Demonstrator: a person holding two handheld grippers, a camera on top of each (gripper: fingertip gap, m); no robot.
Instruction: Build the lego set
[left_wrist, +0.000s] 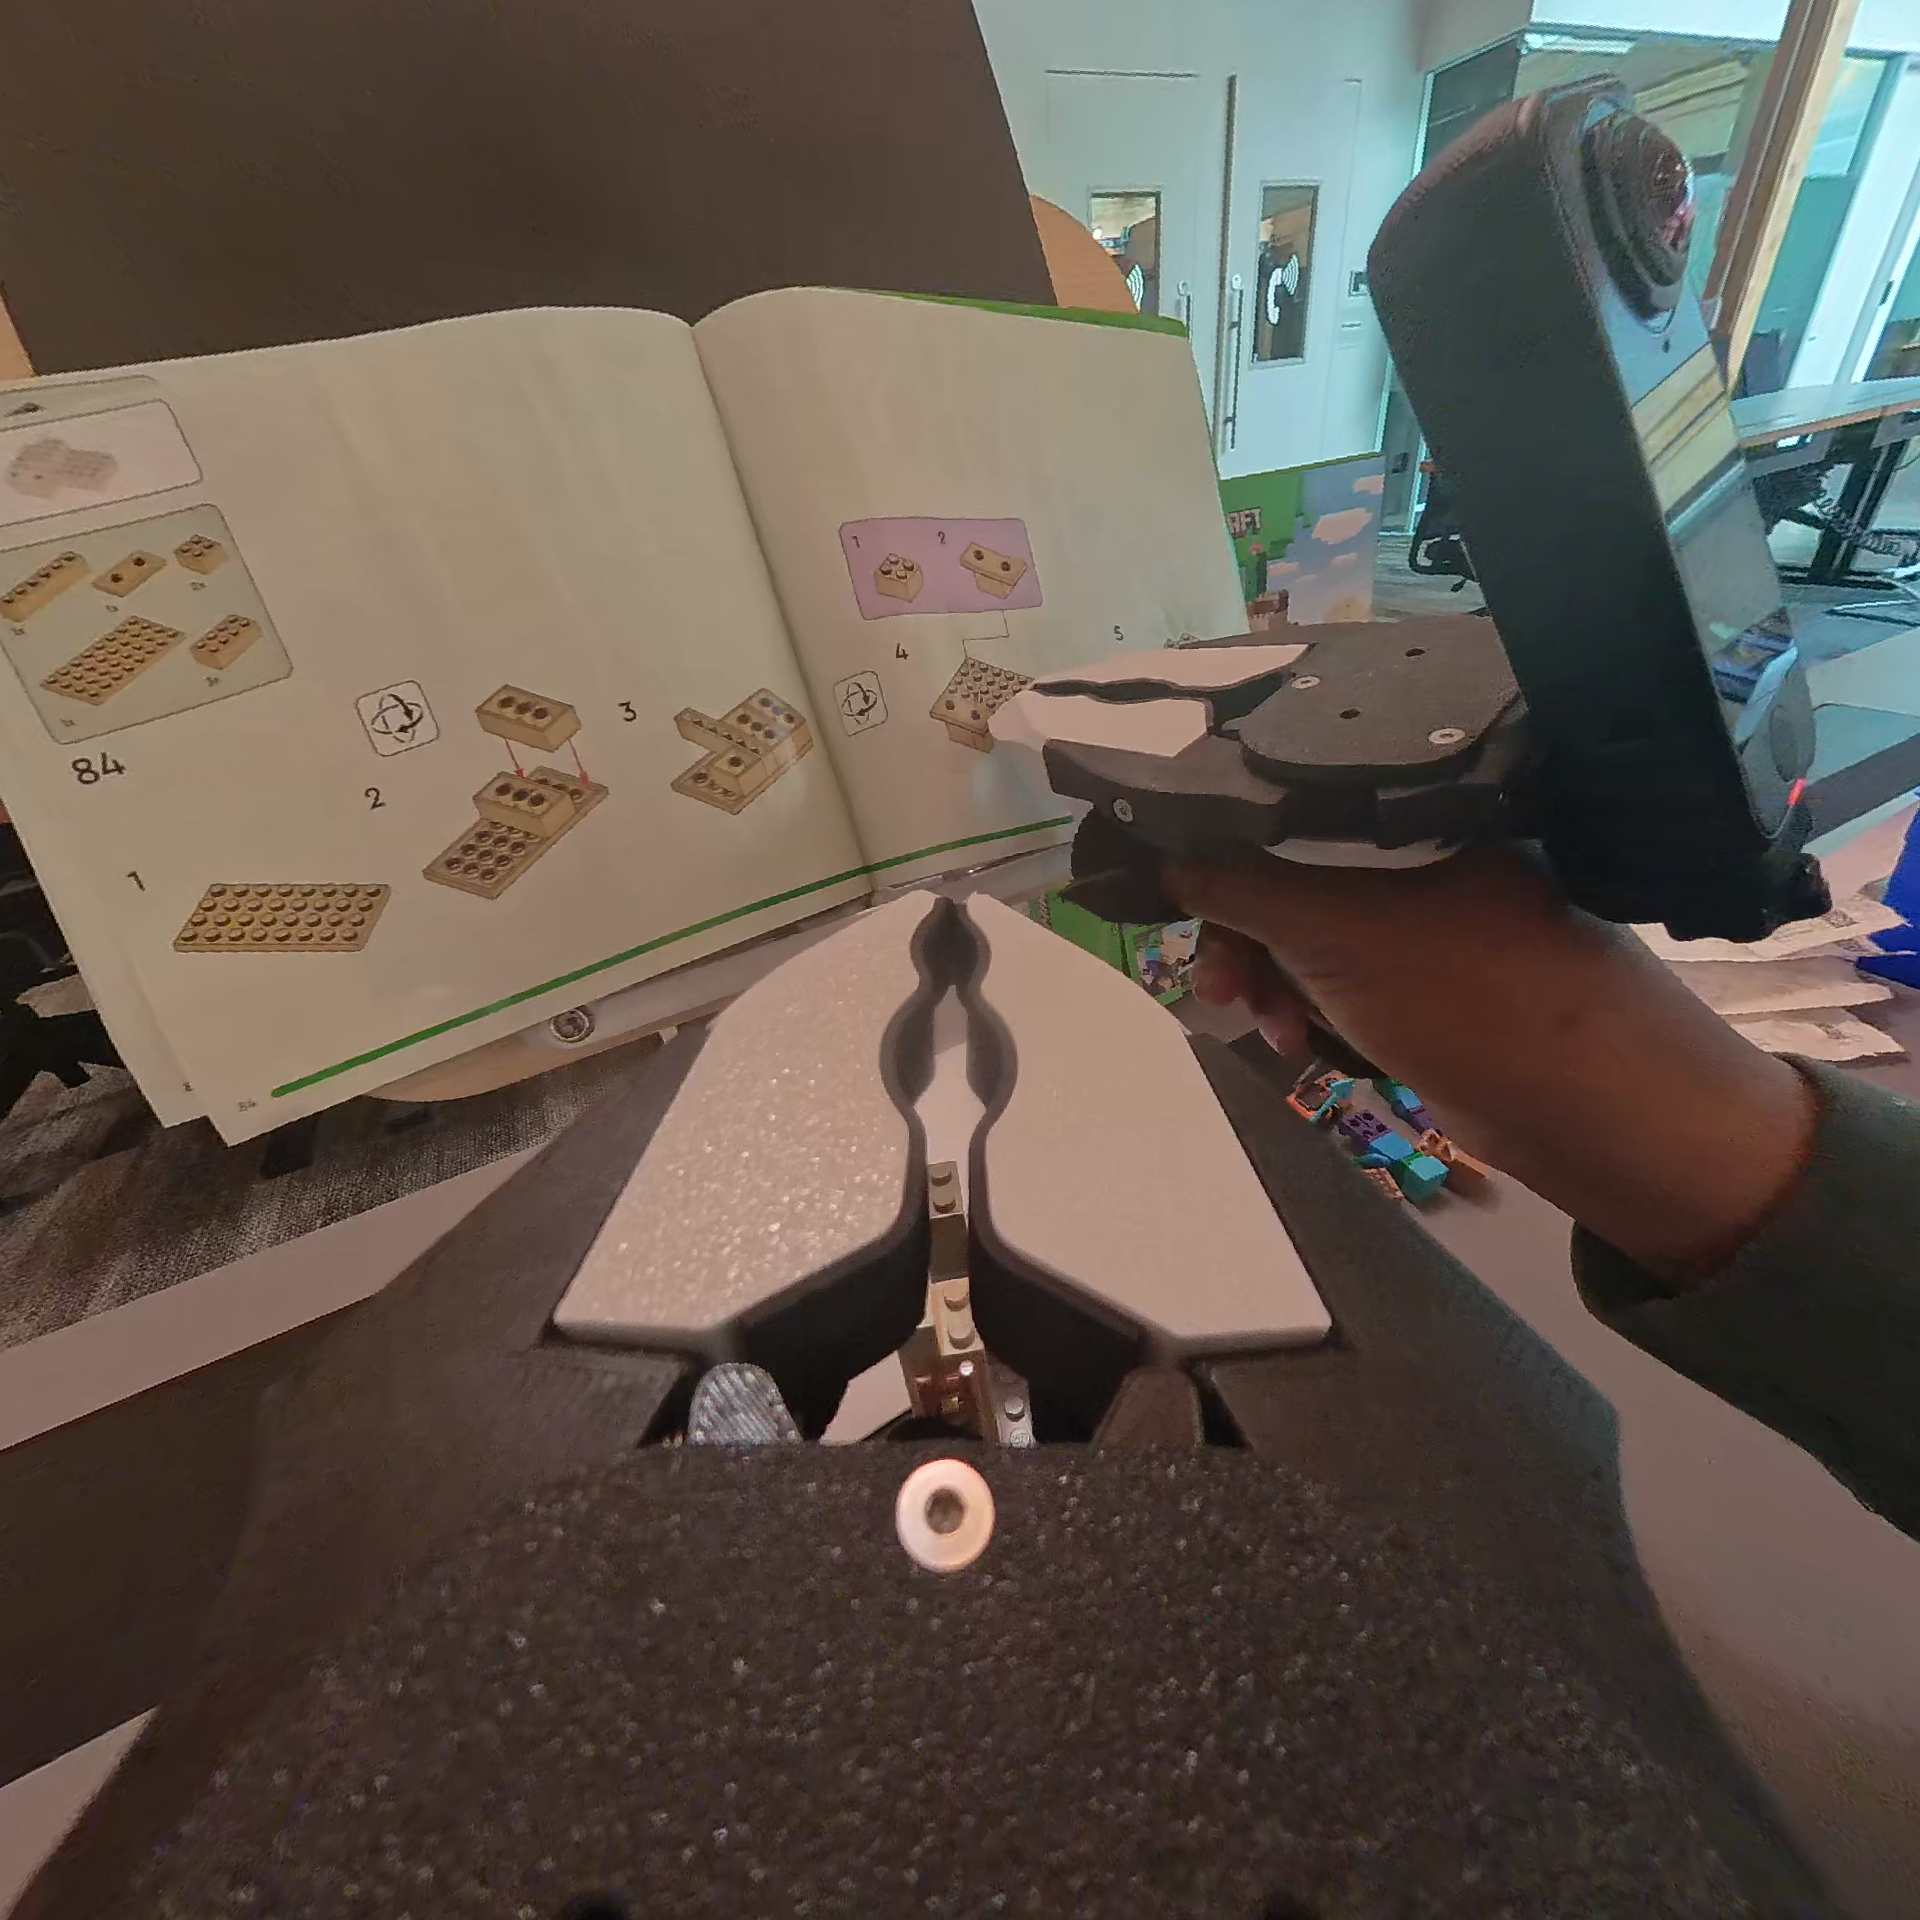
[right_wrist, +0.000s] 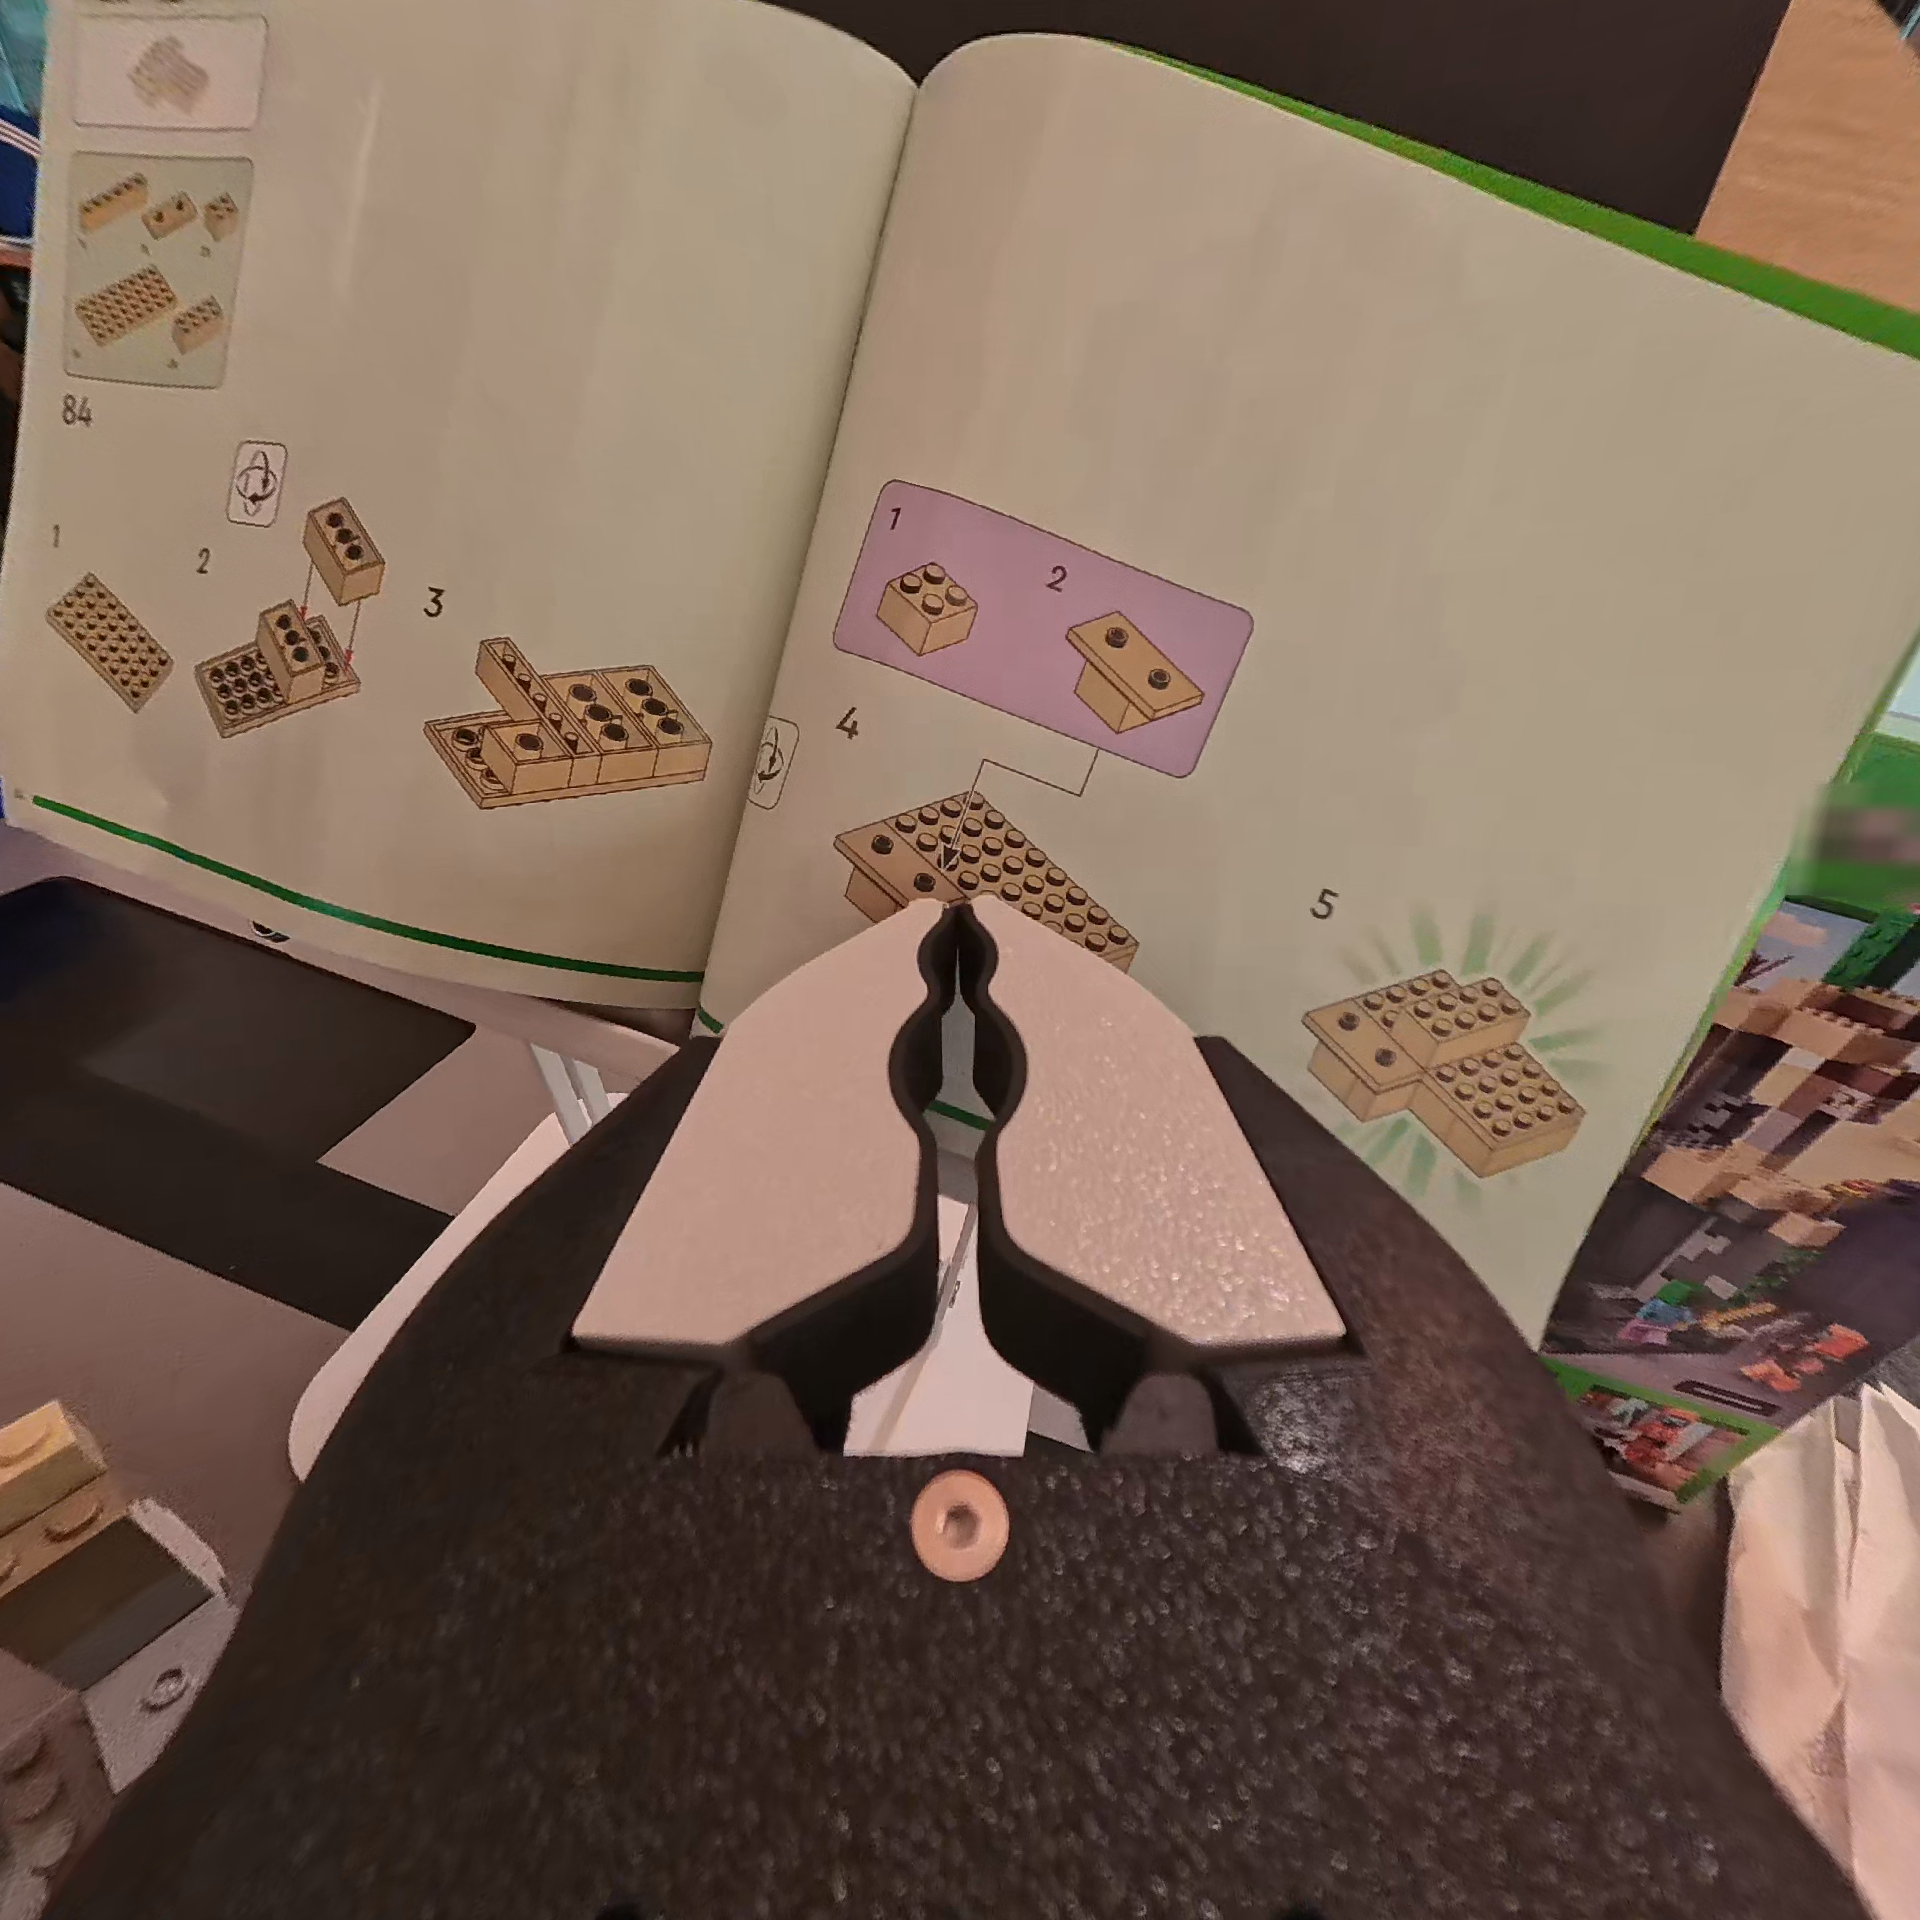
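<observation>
Office glass and doors are showing at upper right of the left wrist view, behind an instruction booklet (left_wrist: 644, 623) standing open across the left and centre. At lower centre, the left gripper (left_wrist: 954, 914) is pointing forward with its fingertips closed together; tan lego bricks (left_wrist: 948, 1309) are sitting in the gap nearer the finger bases, though whether they are clamped or lying beneath cannot be told. Right of centre, a hand (left_wrist: 1455, 997) is holding the right gripper (left_wrist: 1023, 717) level and turned leftward at the booklet, its tips meeting on nothing. Loose coloured bricks (left_wrist: 1392, 1132) are lying below that hand. Judged from their look, the bricks are light, rigid and smooth, so gripping across flat opposite side walls should be preventing slip.

In the right wrist view, more tan bricks (right_wrist: 52, 1496) are resting at lower left.
</observation>
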